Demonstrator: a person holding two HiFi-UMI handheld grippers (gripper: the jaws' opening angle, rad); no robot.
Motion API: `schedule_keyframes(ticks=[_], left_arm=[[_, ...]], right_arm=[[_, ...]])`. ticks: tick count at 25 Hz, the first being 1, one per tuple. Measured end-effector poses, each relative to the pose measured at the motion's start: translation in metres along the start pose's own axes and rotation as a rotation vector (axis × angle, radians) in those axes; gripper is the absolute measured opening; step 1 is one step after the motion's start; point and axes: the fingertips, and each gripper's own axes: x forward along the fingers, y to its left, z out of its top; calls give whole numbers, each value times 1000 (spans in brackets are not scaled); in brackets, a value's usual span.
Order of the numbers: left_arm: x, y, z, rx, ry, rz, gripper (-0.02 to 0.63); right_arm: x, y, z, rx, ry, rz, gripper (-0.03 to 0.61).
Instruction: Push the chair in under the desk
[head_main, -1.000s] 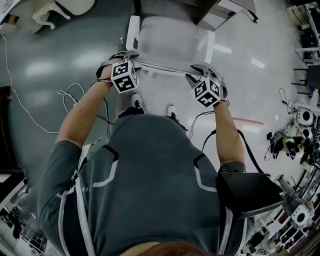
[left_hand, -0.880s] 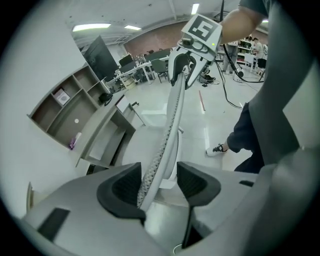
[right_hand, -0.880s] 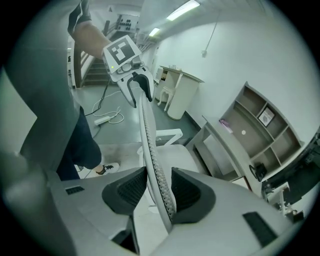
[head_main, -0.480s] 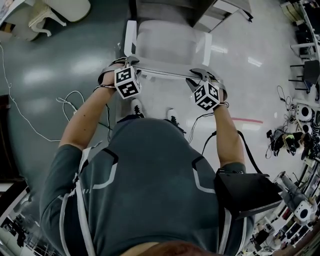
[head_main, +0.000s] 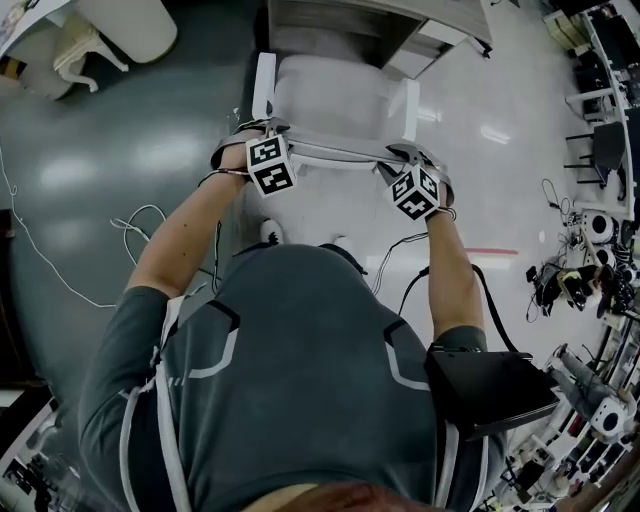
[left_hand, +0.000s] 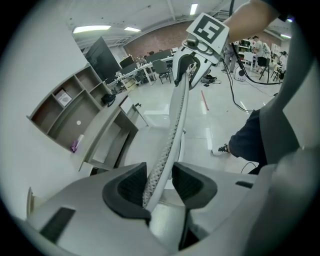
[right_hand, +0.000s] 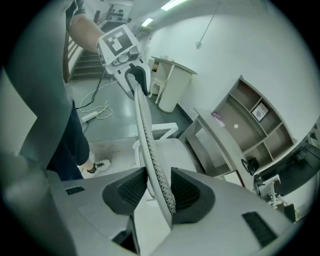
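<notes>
Head view: clamping the backrest of the chair near both ends, left gripper and right gripper standing about level. Backrest running crosswise between them, chair front lying just at the front edge of the desk, straight ahead of the fingers.

Left gripper view: having just been closing, now pinching the backrest between both pads, desk lying beyond.

Right gripper view: pinching the backrest likewise.

Judging an even, straight forward push to be wanted.
</notes>
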Motion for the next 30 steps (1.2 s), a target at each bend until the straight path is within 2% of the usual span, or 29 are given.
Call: schedule_keyframes(ticks=[9,16,24,30], left_arm=[[17,38,8,3,-5,-29,161],[31,69,25,-11,0,-31,163],[51,108,29,-65,52,-49,167],[73,146,30,-74,104,-58,172]], right_arm=[[18,-37,6,48,46,-1,163],[27,-76,5,25,32,-2,166],[48,-119,13,-18,-2,12,164],[69,-152,21,-27,-20,29,163]])
